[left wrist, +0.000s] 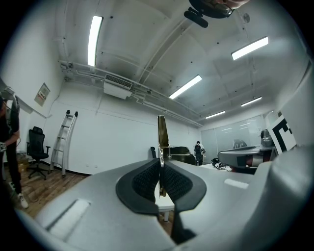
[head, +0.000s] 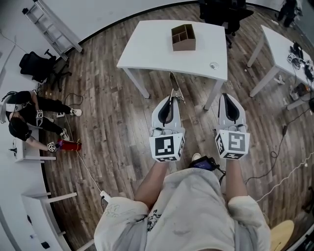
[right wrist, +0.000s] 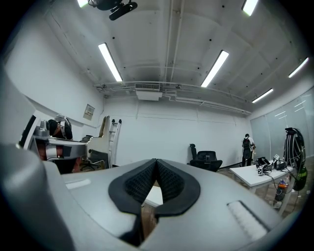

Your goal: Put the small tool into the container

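While the small tool (head: pixel 173 84) is pinched by the left gripper (head: pixel 170 99), long axis pointing forward, the compartmented wooden container (head: pixel 183 38) is seen straight ahead, farther from the right gripper (head: pixel 226 98), which is pressed together empty.

Two grippers show in the head view: the left gripper (head: pixel 170 100) at the centre and the right gripper (head: pixel 228 98) toward three o'clock. There is one small tool (head: pixel 175 87) and one brown container (head: pixel 183 38) at twelve o'clock. One small round object (head: pixel 214 65) lies on the same table. Two white tables show their tops: the centre table (head: pixel 147 49) at twelve o'clock, the side table (head: pixel 277 41) at two. Two black office chairs appear: the first chair (head: pixel 35 66) at ten o'clock, the second chair (head: pixel 223 14) at one. One ladder (head: pixel 51 27) shows between ten and eleven. Two people are in view: the wearer (head: pixel 186 215) at six o'clock, a second person (head: pixel 29 120) at nine.
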The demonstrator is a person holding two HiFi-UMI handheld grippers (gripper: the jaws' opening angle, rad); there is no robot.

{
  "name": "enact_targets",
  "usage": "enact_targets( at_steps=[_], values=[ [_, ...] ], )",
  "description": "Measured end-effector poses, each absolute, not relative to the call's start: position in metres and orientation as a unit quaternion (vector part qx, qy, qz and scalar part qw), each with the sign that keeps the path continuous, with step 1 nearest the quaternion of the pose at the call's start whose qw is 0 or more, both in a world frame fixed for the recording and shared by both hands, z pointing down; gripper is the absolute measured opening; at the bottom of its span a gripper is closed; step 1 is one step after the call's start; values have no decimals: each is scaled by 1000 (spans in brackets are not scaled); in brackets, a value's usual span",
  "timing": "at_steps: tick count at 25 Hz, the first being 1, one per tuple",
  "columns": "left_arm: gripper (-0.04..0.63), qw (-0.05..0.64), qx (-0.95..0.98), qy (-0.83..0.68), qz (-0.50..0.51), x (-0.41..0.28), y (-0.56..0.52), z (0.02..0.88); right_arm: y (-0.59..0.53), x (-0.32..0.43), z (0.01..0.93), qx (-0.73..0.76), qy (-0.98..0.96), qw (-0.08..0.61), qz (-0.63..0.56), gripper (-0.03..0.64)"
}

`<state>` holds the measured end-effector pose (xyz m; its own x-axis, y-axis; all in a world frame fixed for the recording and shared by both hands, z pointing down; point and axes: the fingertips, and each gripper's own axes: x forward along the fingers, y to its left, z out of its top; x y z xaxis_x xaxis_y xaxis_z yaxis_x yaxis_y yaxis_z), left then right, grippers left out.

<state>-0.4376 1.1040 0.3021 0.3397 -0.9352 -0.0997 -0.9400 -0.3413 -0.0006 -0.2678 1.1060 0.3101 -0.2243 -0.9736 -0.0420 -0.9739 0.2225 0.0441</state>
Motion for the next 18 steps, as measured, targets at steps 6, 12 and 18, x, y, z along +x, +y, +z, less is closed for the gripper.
enact_targets(
  at_steps=[6, 12, 18],
  values=[
    [21, 33, -817, 574, 33, -296, 999, 292, 1000, -128, 302, -620, 784, 9, 25, 5],
    [21, 41, -816, 576, 27, -145, 900, 286, 901, 25, 299, -619, 785, 18, 20, 5],
    [21, 49, -815, 577, 21, -24, 840, 285, 840, 147, 300, -619, 785, 30, 17, 5]
  ],
)
